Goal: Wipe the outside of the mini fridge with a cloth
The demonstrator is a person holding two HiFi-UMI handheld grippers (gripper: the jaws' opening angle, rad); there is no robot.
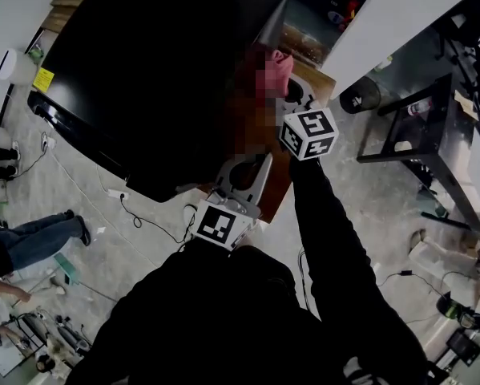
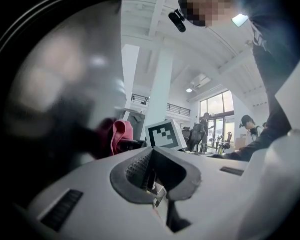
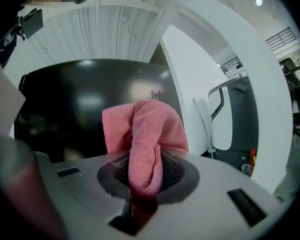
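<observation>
Bunching between right gripper [image 3: 144, 178] jaws: pink cloth [image 3: 145, 134].

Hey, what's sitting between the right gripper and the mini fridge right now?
The pink cloth, clamped in the right gripper, stands up in front of the black mini fridge. The right gripper view shows this best.

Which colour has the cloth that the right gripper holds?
Pink. The cloth shows best in the right gripper view, pinched by the right gripper.
</observation>
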